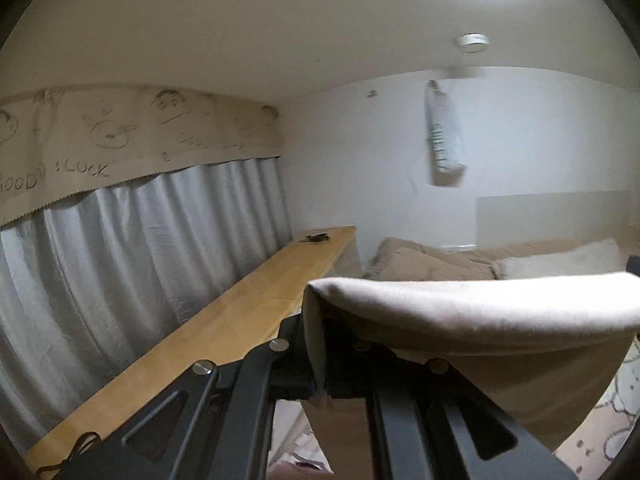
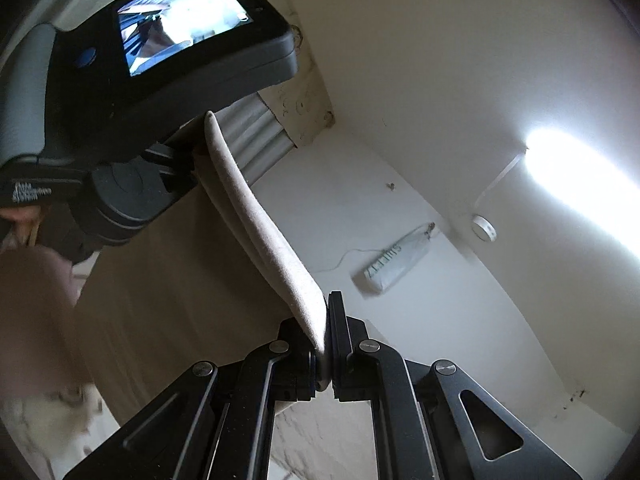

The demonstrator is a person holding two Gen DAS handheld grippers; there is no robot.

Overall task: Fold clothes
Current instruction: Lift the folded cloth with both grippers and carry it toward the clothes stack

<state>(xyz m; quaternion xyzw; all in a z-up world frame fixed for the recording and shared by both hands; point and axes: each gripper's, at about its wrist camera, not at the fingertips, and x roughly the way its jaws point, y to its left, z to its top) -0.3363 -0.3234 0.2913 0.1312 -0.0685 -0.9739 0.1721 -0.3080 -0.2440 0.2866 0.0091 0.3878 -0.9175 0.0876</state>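
**Beige cloth held taut between both grippers**

The left gripper (image 1: pixel 318 364) has its fingers closed narrow on one corner of a beige cloth (image 1: pixel 460 312); the fabric folds over the finger tips at lower centre of the left view and runs off to the right edge, sagging below. The right gripper (image 2: pixel 324 356) likewise pinches the cloth (image 2: pixel 256 216) between nearly closed fingers at lower centre of its view. From there the cloth's edge stretches as a band to the upper left, where it meets the left gripper (image 2: pixel 196 140), seen from behind with its lit screen (image 2: pixel 180 20). The rest of the cloth hangs below that edge, at centre left.

Beyond the fingers in the left view, a wooden desk (image 1: pixel 224 320) runs along a grey curtain (image 1: pixel 132 248) at the left, under a paper band (image 1: pixel 120 132) with drawings. A bed (image 1: pixel 480 260) with beige bedding lies at centre right. A white bag (image 1: pixel 444 136) hangs on the far wall.
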